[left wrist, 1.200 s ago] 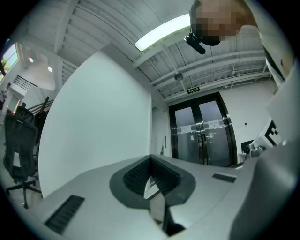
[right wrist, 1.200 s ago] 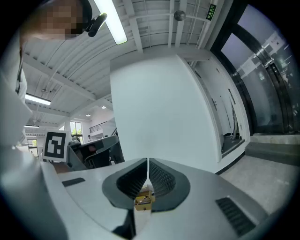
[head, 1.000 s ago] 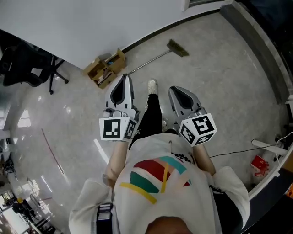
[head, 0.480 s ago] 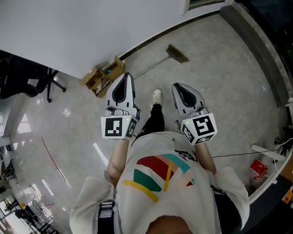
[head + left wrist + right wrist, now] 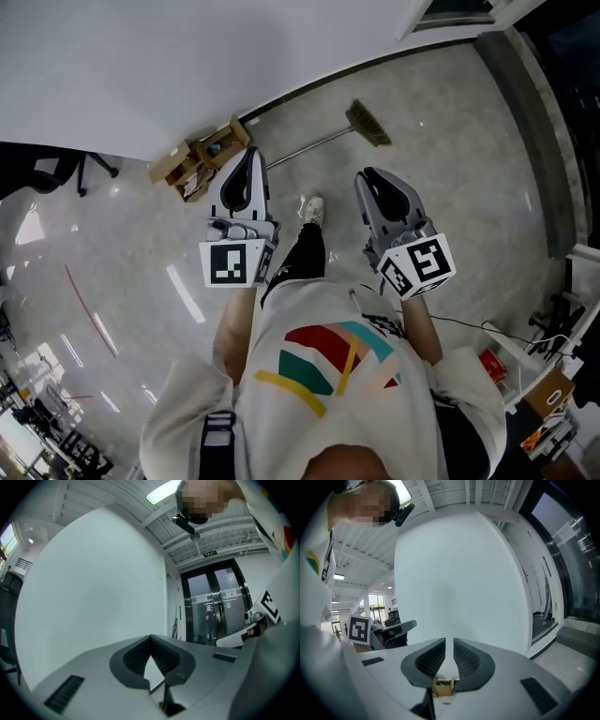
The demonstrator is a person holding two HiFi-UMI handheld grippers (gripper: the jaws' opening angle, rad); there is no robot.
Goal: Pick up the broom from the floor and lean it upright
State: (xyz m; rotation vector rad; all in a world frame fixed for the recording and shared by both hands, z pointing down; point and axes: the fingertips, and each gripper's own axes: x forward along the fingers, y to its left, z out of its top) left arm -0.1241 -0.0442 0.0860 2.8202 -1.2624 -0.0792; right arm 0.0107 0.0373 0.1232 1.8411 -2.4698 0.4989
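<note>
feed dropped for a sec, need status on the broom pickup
Left gripper shut, empty; right gripper shut, empty. Broom flat on floor ahead, untouched. Cardboard box beside its handle end.

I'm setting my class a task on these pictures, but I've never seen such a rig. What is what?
No robot: a person holds two hand-held grippers. The head view looks down from a camera on the person's head; the other two views come from cameras riding on the grippers. The left gripper and right gripper have their jaws shut on nothing. On the floor ahead lie the broom, untouched, and a cardboard box by the white wall.
</note>
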